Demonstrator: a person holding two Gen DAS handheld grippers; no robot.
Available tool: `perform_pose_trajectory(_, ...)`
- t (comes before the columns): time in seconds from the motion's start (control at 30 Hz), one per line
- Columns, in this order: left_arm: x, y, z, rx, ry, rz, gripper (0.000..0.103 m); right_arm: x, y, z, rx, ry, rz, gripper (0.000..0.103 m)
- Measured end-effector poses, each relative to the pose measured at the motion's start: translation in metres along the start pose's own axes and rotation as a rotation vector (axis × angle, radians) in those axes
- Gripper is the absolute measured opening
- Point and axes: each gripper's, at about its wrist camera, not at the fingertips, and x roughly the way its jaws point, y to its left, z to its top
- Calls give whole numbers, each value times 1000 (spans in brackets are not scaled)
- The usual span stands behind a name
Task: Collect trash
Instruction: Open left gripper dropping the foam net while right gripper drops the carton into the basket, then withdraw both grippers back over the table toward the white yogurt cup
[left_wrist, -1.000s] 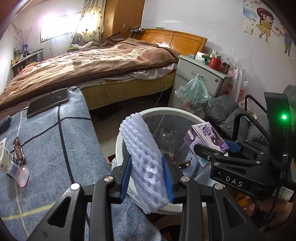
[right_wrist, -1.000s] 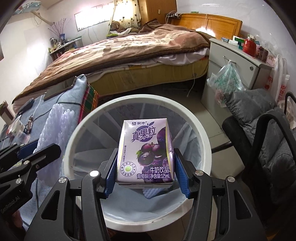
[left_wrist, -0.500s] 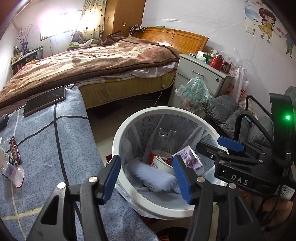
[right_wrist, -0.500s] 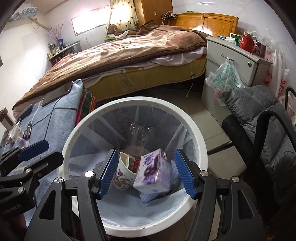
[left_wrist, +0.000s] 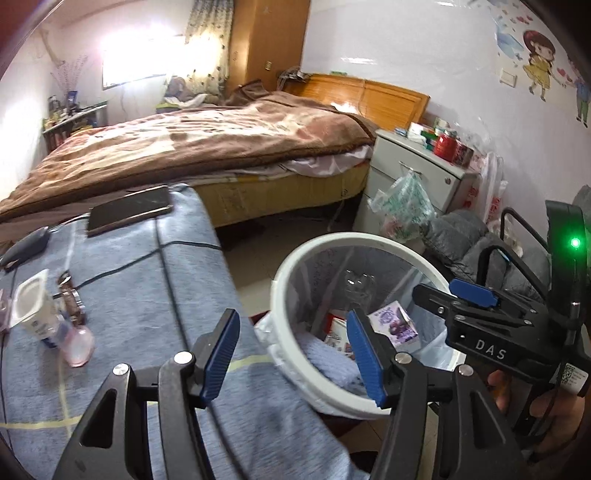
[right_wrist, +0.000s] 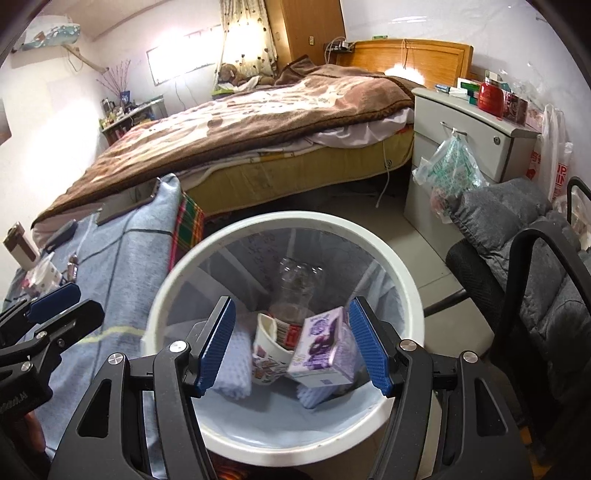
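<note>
- Since a second ago, both tools have let go: the foam net (right_wrist: 234, 363) and the purple drink carton (right_wrist: 323, 347) that you held now lie in the bin (right_wrist: 280, 223), lower centre of the right view.
- Your left gripper (left_wrist: 293, 356) is spread and empty, swung toward the blue cloth (left_wrist: 122, 280), where a small white bottle (left_wrist: 35, 314) lies at left, likely the next pick.
- Your right gripper (right_wrist: 291, 347) hangs spread over the bin mouth, so dropped items land inside.
- A paper cup (right_wrist: 267, 350) and clear bottle (right_wrist: 299, 286) share the bin.
</note>
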Motion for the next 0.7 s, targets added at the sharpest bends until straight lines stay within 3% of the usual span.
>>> perform_pose_trajectory(0.3, -34, 46, -10, -60, -57, 90, 63, -8, 35, 2, -27, -47, 65, 65)
perform_pose_trajectory(0.7, -70, 128, -31, -177, -81, 242, 65, 2, 89, -4, -118, -29, 148, 65)
